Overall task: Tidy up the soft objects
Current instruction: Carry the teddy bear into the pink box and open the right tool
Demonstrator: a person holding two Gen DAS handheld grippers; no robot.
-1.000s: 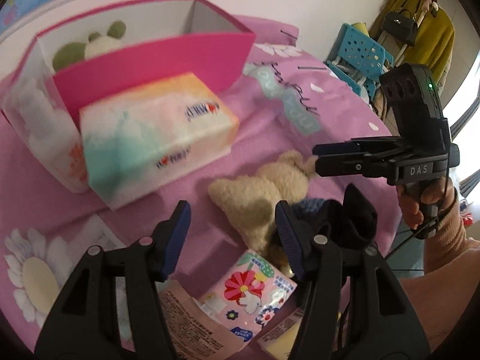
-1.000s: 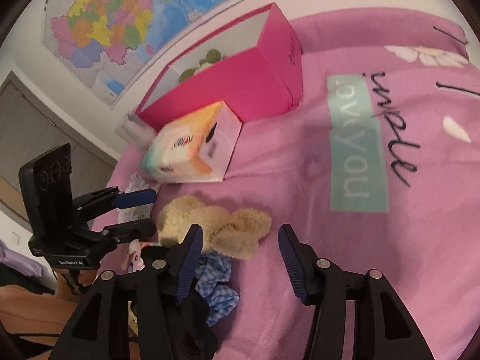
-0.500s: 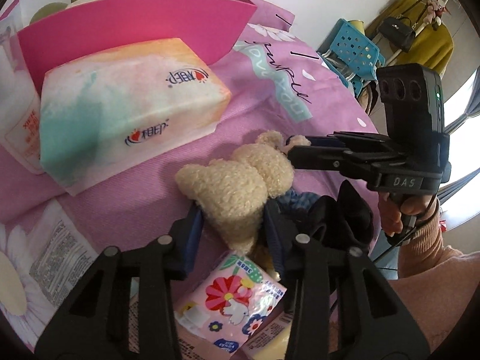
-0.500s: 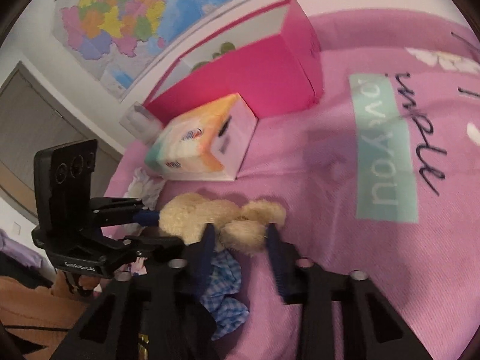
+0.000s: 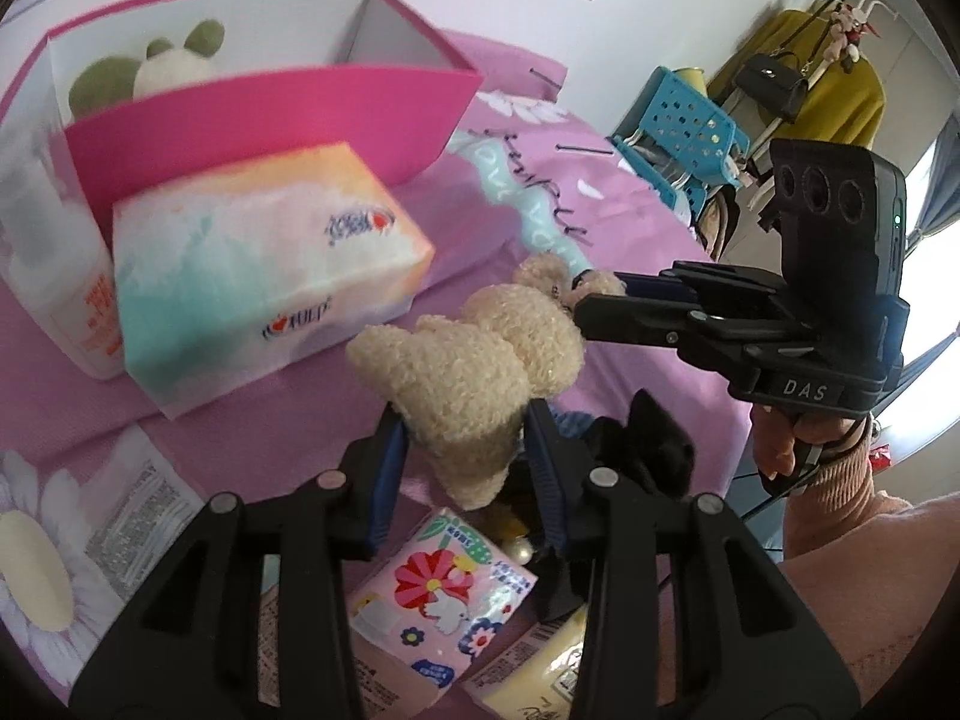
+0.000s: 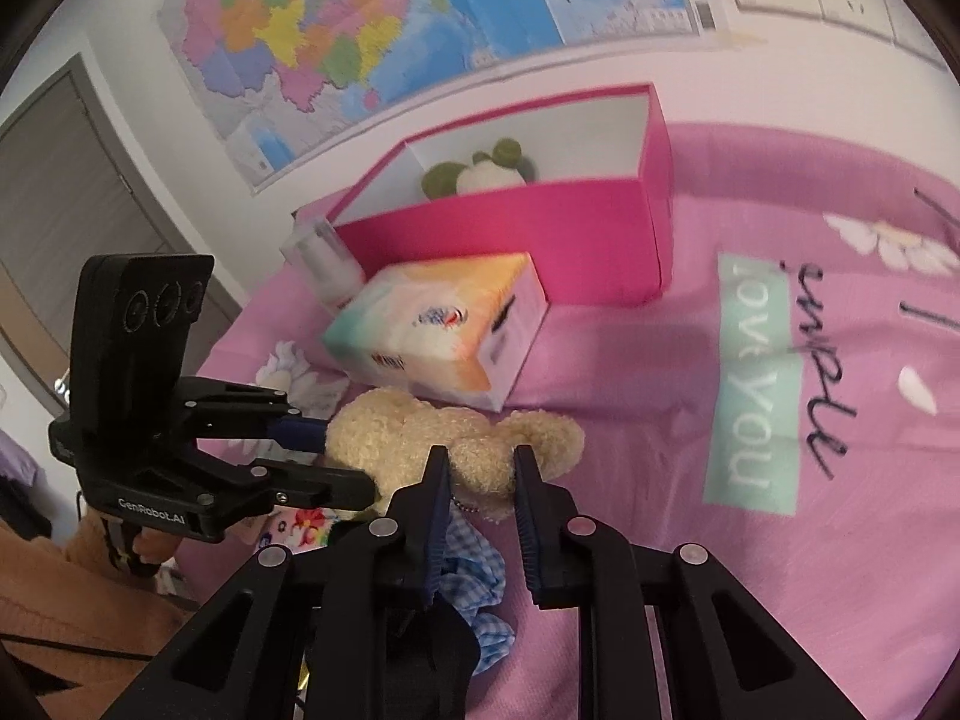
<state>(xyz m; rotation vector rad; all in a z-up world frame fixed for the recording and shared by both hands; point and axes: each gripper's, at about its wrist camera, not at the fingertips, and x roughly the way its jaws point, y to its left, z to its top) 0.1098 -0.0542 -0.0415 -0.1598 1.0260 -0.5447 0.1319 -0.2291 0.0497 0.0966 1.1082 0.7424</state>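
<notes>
Now, cream plush bear point(image 5: 480, 372) pinched at both ends, left gripper point(image 5: 465, 450) fingers clamped on one end, right gripper point(image 6: 480, 474) fingers just closed on the other.

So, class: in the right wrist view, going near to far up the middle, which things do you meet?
Blue checked cloth → cream teddy bear → tissue box → pink box → wall map.

Black plastic grippers with silver screws and ribbed blue fingers point(image 5: 543, 456); the person's sleeve point(image 5: 840, 516) is peach knit.

Bedroom: pink bedspread point(image 6: 690, 396), wall map point(image 6: 372, 18), hanging clothes point(image 5: 840, 78).
</notes>
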